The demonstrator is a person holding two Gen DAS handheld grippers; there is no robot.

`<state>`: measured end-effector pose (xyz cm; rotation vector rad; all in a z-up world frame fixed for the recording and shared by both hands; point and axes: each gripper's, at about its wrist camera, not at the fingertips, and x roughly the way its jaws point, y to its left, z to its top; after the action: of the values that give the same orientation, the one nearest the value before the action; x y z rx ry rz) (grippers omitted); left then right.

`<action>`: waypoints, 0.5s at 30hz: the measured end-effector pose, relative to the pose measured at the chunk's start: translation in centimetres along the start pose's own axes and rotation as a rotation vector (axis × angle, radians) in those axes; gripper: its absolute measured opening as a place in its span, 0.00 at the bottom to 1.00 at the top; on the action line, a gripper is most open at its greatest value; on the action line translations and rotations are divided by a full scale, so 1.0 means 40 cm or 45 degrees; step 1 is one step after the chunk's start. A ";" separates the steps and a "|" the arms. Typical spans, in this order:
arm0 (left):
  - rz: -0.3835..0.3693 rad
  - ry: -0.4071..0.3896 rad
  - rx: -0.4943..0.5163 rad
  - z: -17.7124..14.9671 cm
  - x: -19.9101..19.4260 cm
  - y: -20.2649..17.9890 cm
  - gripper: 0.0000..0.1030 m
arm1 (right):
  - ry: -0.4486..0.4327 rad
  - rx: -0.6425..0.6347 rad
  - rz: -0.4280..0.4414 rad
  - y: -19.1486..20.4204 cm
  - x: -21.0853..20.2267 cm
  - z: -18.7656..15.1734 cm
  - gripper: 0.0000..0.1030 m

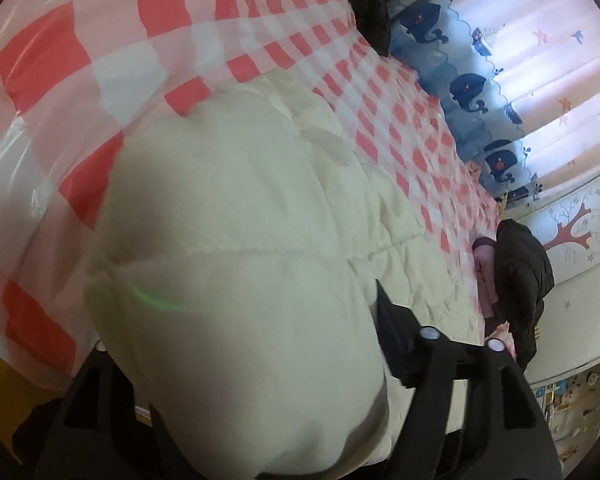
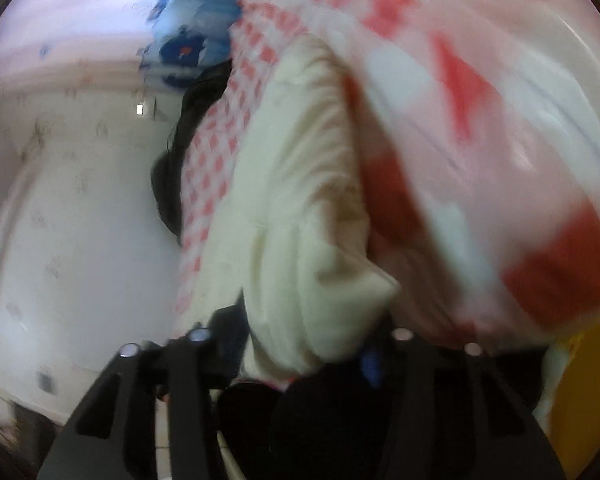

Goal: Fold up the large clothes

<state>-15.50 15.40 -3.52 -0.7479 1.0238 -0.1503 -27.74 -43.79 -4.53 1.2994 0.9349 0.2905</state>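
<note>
**Cream puffy jacket bunched in both grippers**

The cream jacket lies on the red-and-white checked cover, one end bulging up between the left gripper fingers; jaws spread around it, can't tell if the pads actually press; right gripper has a fold of it between its fingers too, probably pinched, though that view's blurry; dark garment sits at the cover's far edge.
</note>
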 end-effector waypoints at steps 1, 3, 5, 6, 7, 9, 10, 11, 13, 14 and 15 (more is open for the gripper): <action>0.002 -0.001 -0.010 -0.001 0.002 0.004 0.70 | -0.053 0.004 -0.004 0.001 -0.030 -0.006 0.49; -0.019 0.000 -0.044 -0.002 0.007 0.016 0.72 | -0.209 -0.056 -0.098 0.035 -0.093 -0.014 0.53; -0.032 -0.009 -0.081 -0.003 0.015 0.024 0.78 | -0.328 -0.210 -0.209 0.118 -0.124 -0.018 0.56; -0.048 -0.022 -0.098 -0.004 0.018 0.029 0.78 | -0.362 -0.333 -0.247 0.189 -0.116 -0.020 0.60; -0.062 -0.040 -0.107 -0.005 0.022 0.027 0.79 | -0.362 -0.442 -0.281 0.258 -0.087 -0.021 0.63; -0.090 -0.078 -0.118 -0.009 0.021 0.031 0.79 | -0.291 -0.675 -0.362 0.399 0.030 -0.022 0.73; -0.106 -0.093 -0.116 -0.011 0.020 0.031 0.79 | -0.259 -0.764 -0.398 0.445 0.085 -0.025 0.73; -0.123 -0.110 -0.107 -0.014 0.016 0.030 0.79 | -0.218 -0.869 -0.452 0.496 0.161 -0.031 0.74; -0.144 -0.129 -0.084 -0.016 0.010 0.023 0.79 | -0.112 -1.041 -0.560 0.570 0.355 -0.037 0.74; -0.149 -0.137 -0.075 -0.016 0.008 0.020 0.79 | -0.073 -1.097 -0.633 0.585 0.453 -0.031 0.74; -0.148 -0.144 -0.060 -0.016 0.007 0.015 0.79 | -0.041 -1.138 -0.711 0.579 0.534 -0.030 0.74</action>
<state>-16.02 15.40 -4.31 -0.8502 0.8796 -0.1827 -8.32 -22.03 7.42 0.2068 0.9365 0.2048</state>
